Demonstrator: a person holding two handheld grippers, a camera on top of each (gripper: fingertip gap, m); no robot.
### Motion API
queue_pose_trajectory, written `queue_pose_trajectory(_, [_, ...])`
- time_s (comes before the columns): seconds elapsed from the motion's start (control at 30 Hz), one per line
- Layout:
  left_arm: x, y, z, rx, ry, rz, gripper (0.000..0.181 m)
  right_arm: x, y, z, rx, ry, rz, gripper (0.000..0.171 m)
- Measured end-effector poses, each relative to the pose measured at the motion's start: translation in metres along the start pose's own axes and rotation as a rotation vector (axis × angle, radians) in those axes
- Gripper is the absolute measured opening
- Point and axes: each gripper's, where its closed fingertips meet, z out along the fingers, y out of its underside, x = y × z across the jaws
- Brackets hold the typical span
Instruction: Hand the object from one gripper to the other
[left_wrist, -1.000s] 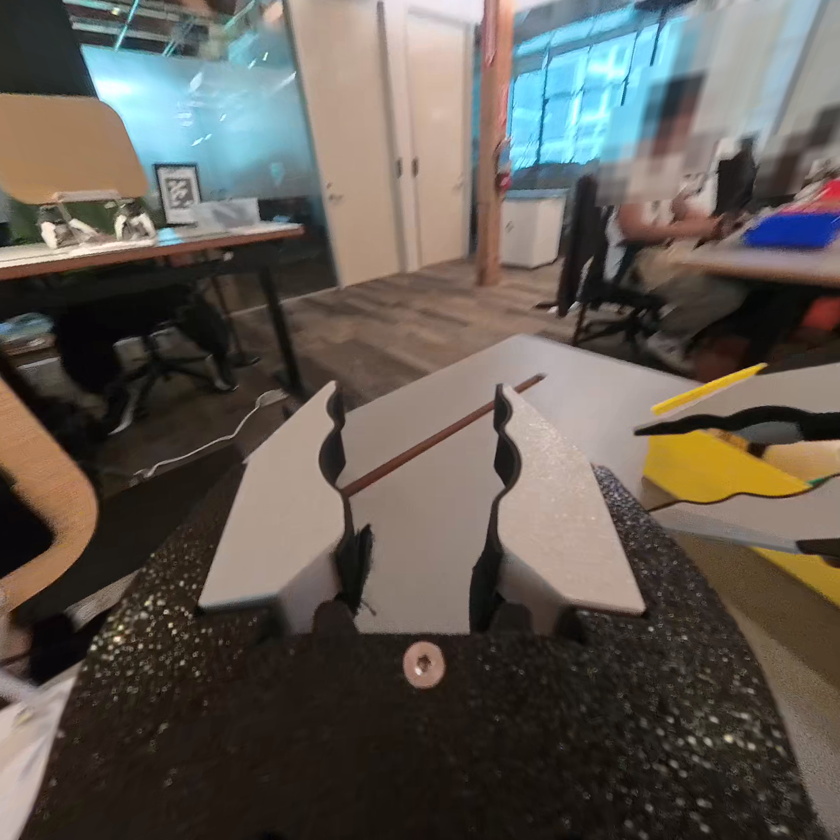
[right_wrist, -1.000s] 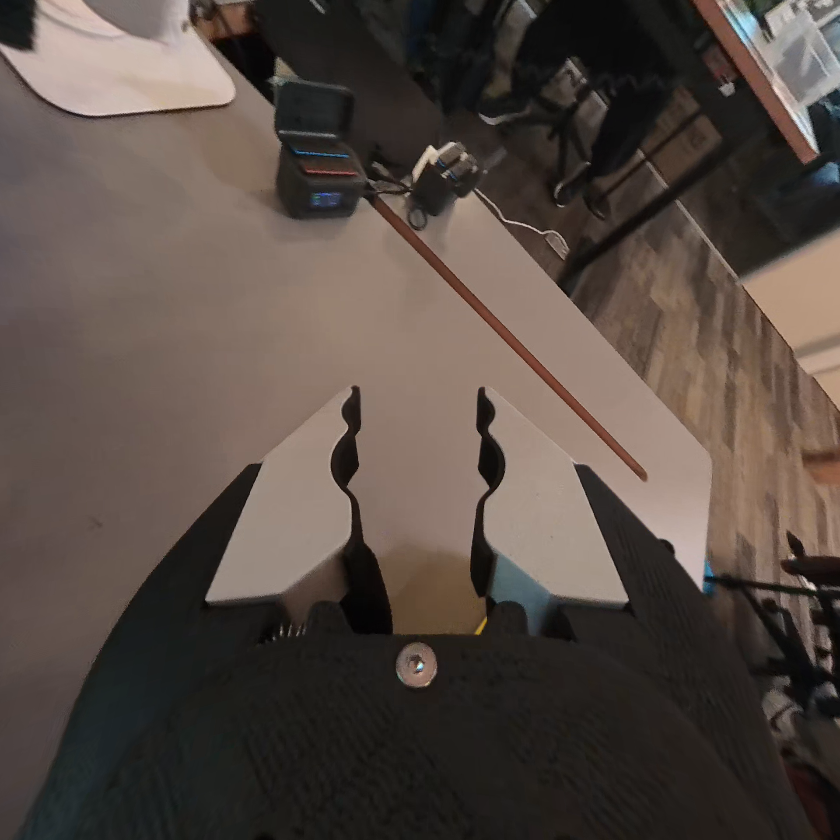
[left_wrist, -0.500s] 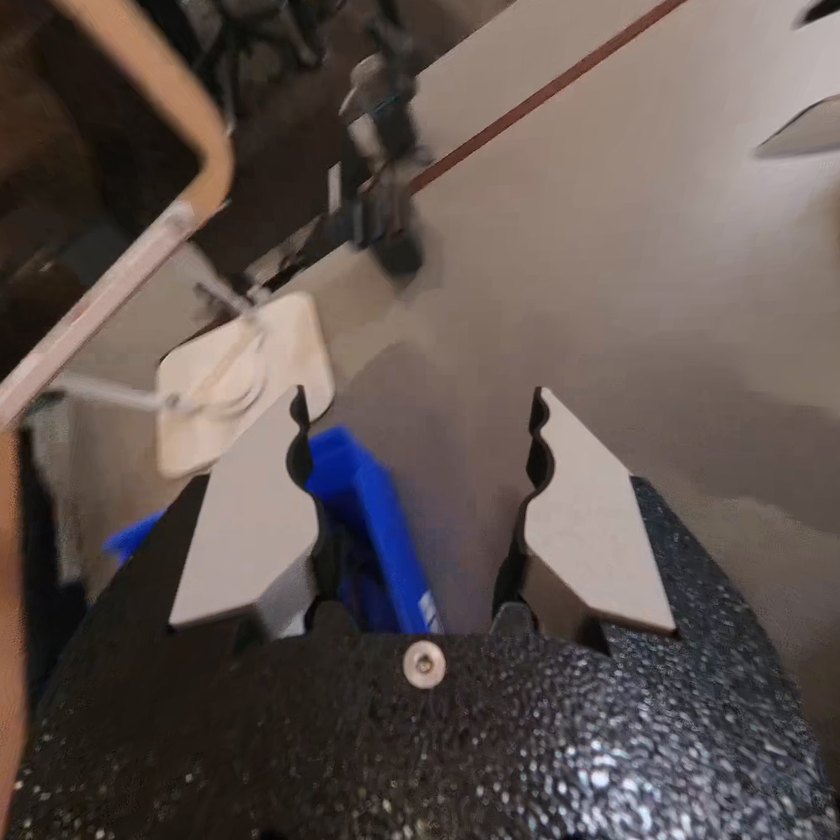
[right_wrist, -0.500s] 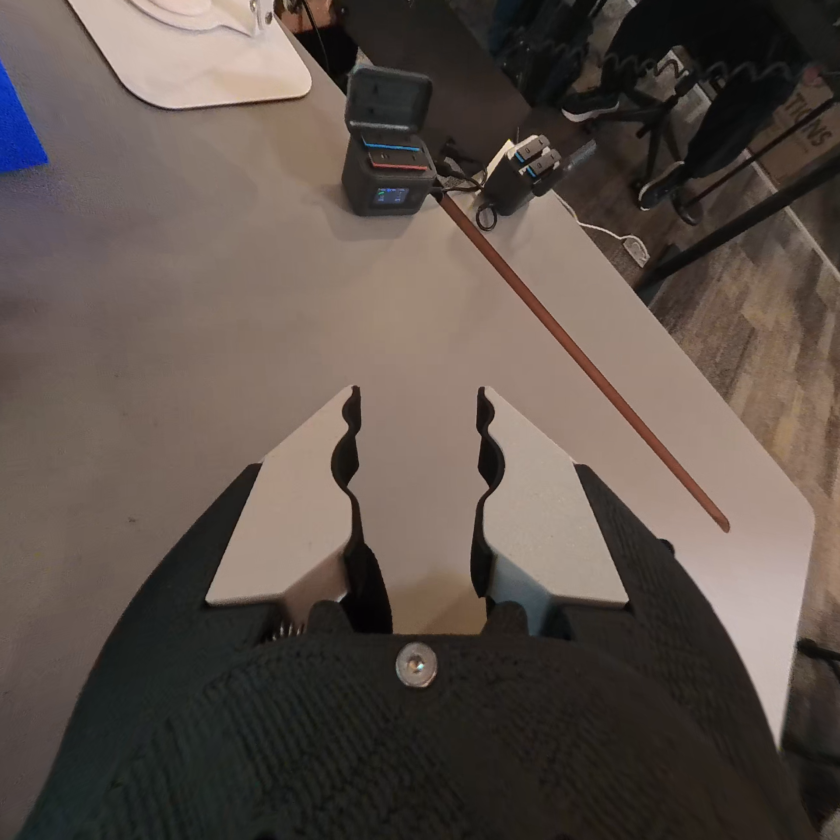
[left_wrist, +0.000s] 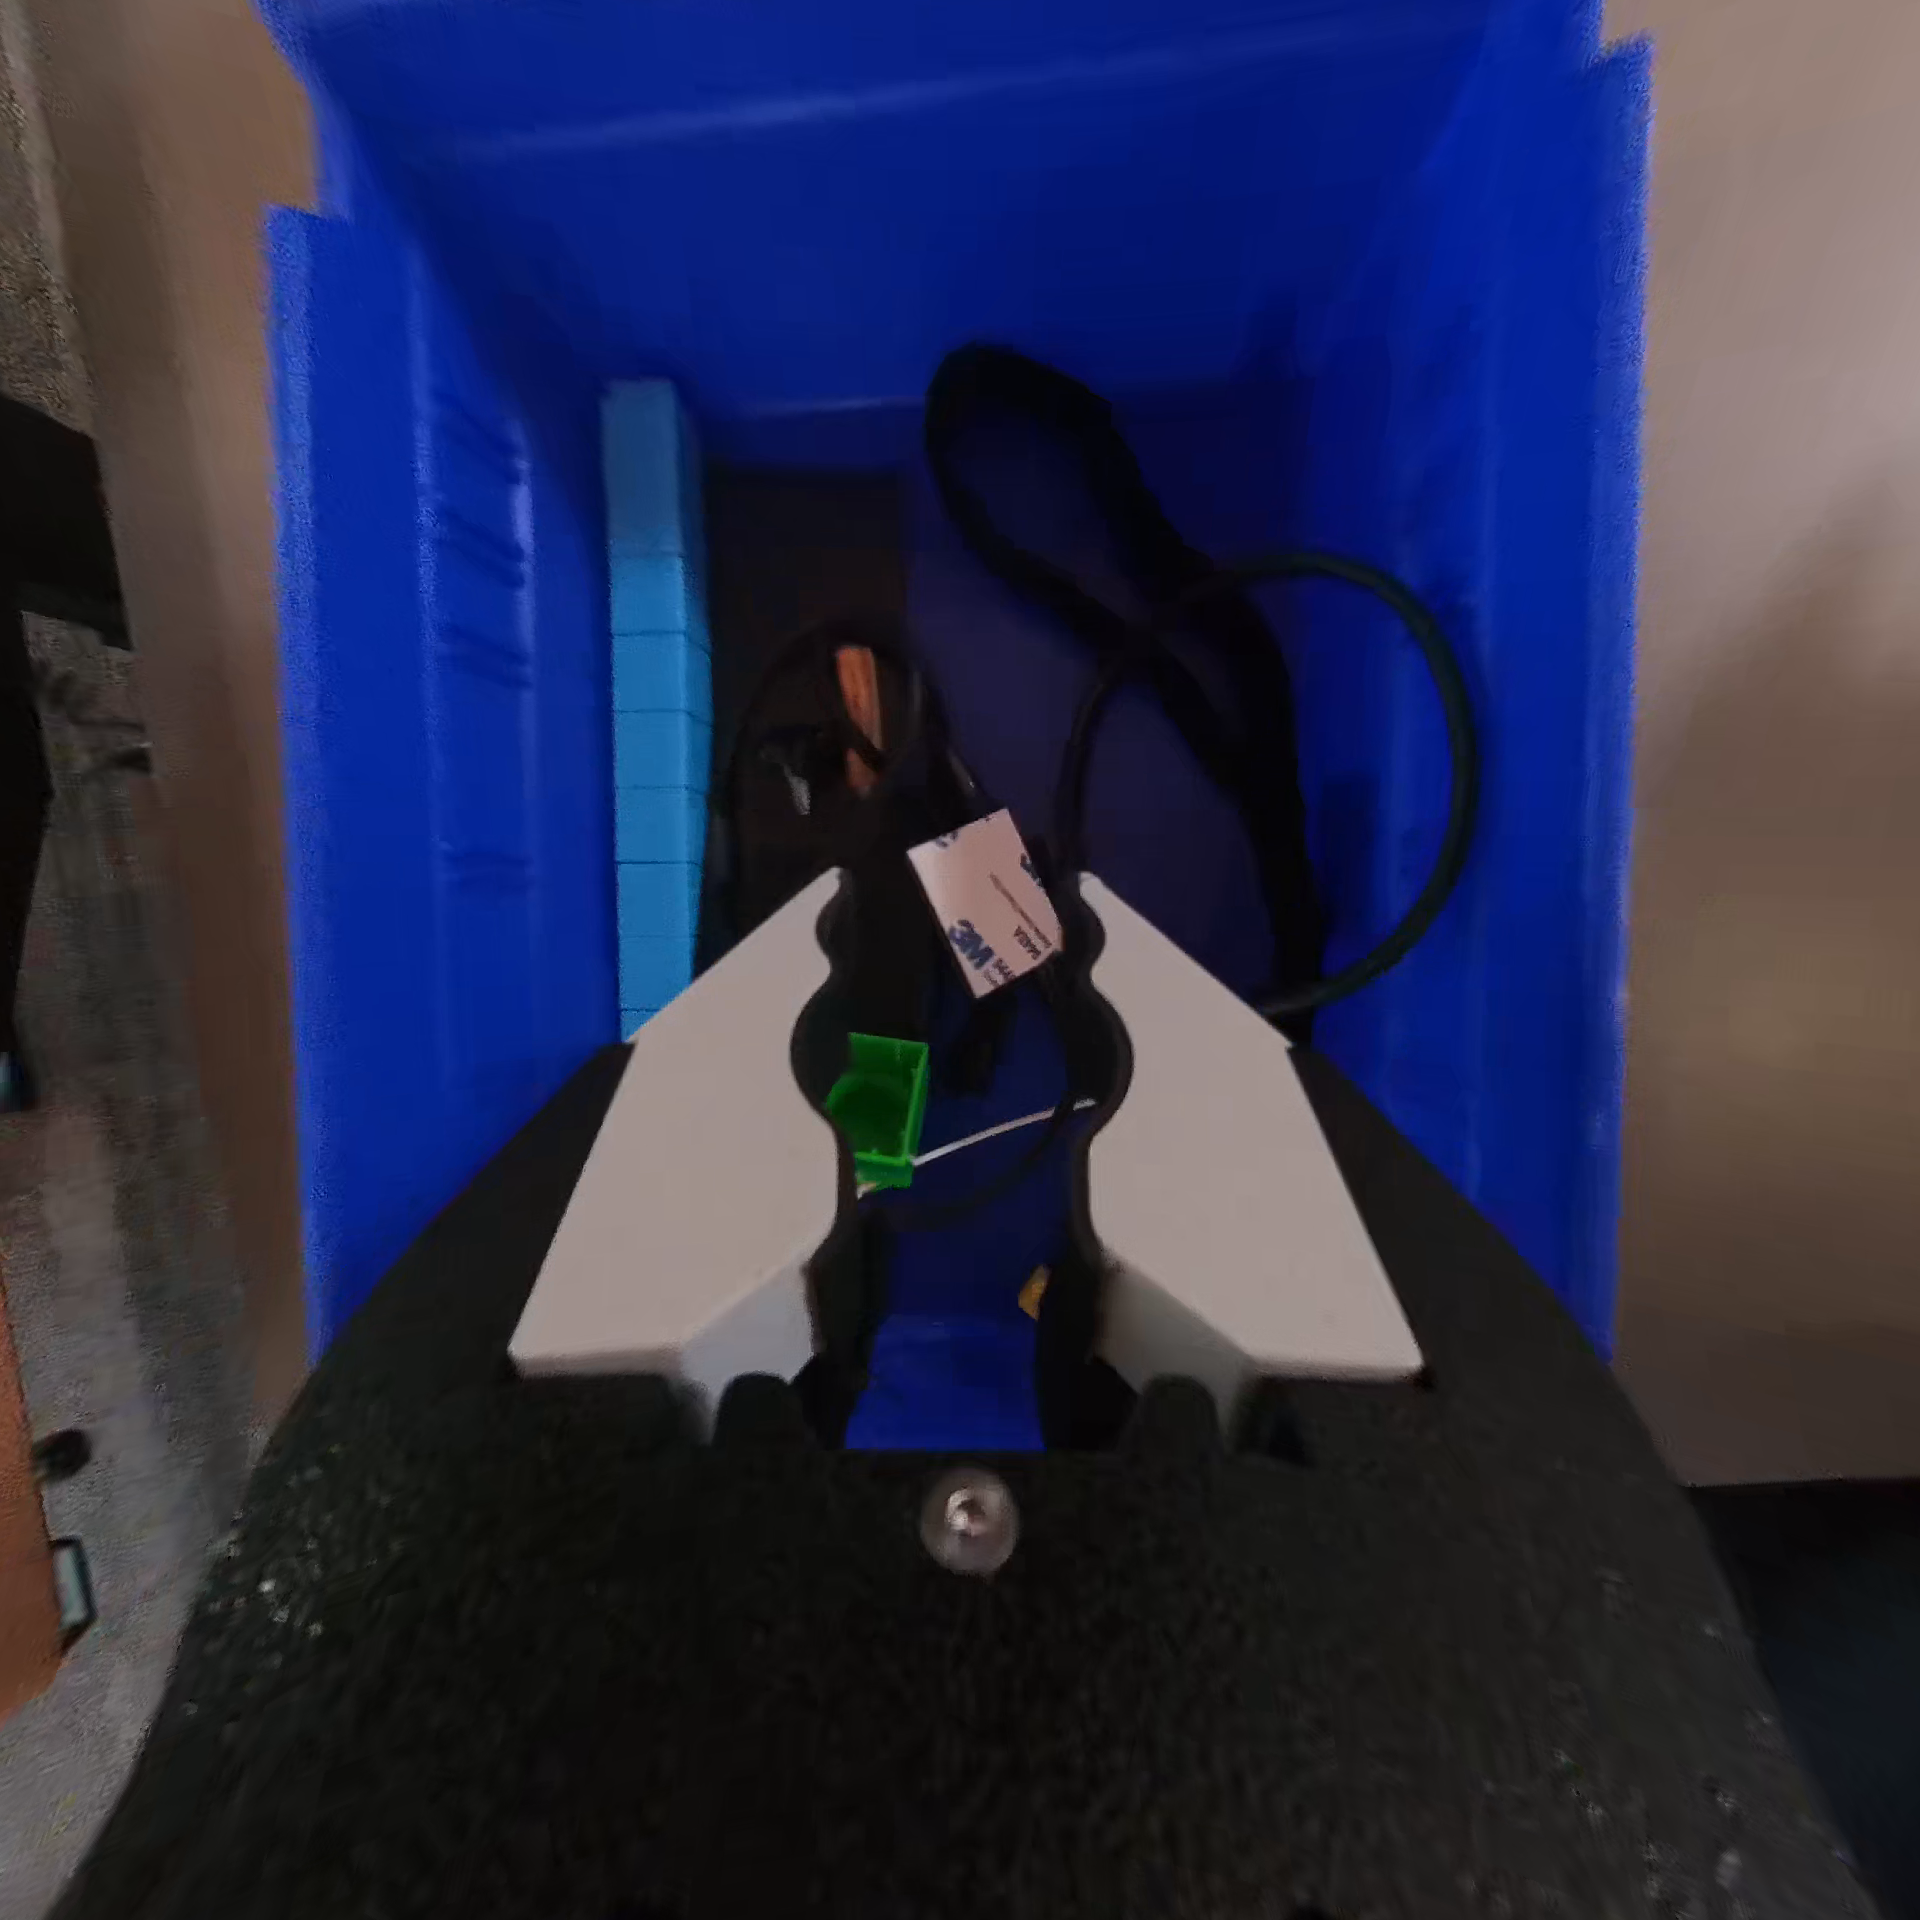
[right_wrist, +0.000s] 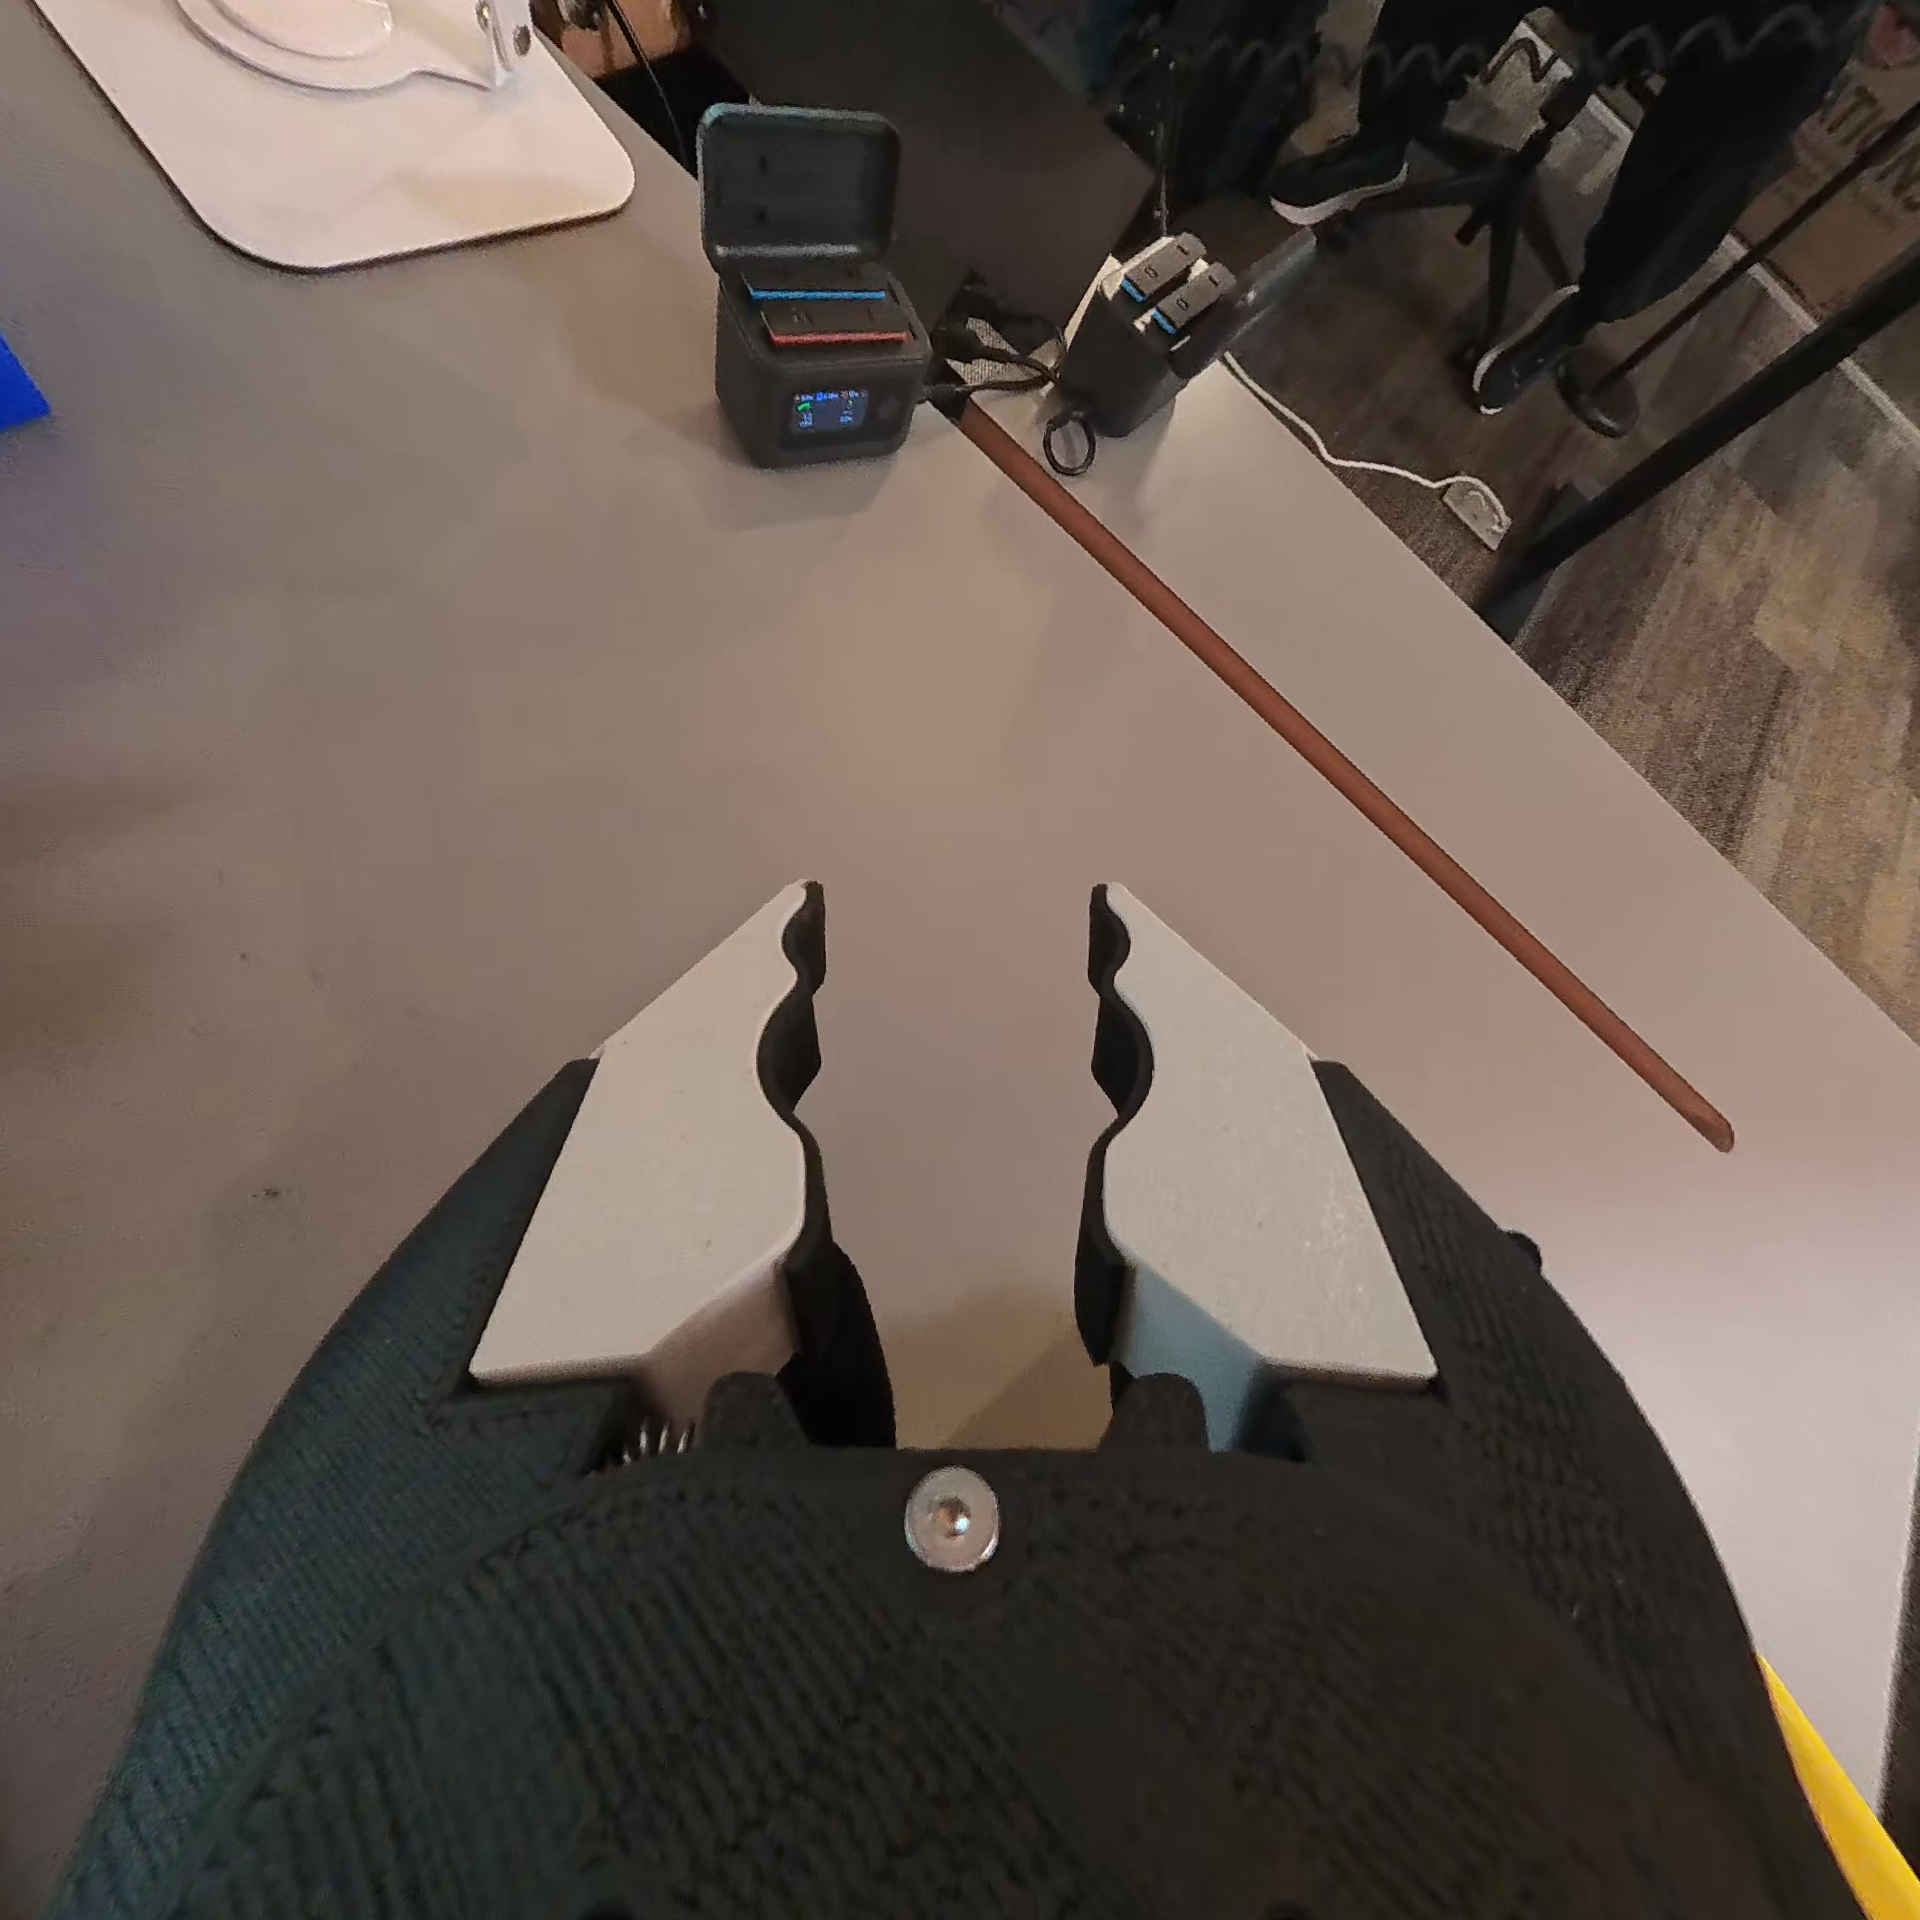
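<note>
- Left claw (left_wrist: 961, 914): jaws apart, nothing gripped, poised over blue bin (left_wrist: 1507, 623).
- Bin holds green clip (left_wrist: 881, 1107), black cables (left_wrist: 1122, 644), white tape piece (left_wrist: 987, 899).
- Right claw (right_wrist: 956, 904): jaws apart, empty, above bare bench (right_wrist: 416, 727).
- Brown rod (right_wrist: 1340, 779) lies on the bench.

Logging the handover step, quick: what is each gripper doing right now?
Left gripper: open, holding nothing, over the blue bin.
Right gripper: open, empty, above the table.

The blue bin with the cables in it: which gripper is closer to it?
Left. The left gripper points straight down into the blue bin, fingers open above the cables. The right gripper hovers open over bare table; only a blue sliver shows at that view's left edge.
</note>
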Motion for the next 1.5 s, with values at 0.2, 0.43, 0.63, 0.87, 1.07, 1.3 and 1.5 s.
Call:
queue_pose_trajectory(0.2, [0.001,0.005,0.022,0.033,-0.095,0.153,0.049,0.001,0.001,-0.003,0.004,-0.003,-0.006,0.05])
queue_pose_trajectory(0.43, [0.004,0.025,0.022,-0.015,-0.055,0.662,0.059,-0.003,0.003,0.0,-0.006,-0.021,-0.022,0.05])
queue_pose_trajectory(0.63, [0.019,0.02,0.021,-0.078,0.225,0.925,0.054,-0.005,0.004,0.001,-0.013,-0.028,-0.033,0.05])
queue_pose_trajectory(0.87, [0.007,0.029,0.041,-0.293,0.26,1.073,0.056,-0.005,0.003,-0.002,-0.011,-0.025,-0.043,0.05])
queue_pose_trajectory(1.07, [0.001,0.045,0.052,-0.404,0.231,1.132,0.054,-0.007,0.004,-0.001,-0.017,-0.03,-0.051,0.05])
queue_pose_trajectory(1.3, [-0.006,0.032,0.041,-0.332,0.165,1.089,0.043,-0.005,-0.006,-0.005,0.036,-0.015,-0.066,0.048])
queue_pose_trajectory(1.5, [0.0,-0.048,-0.003,0.11,0.014,1.02,0.043,-0.024,-0.037,-0.015,0.211,-0.057,-0.194,0.047])
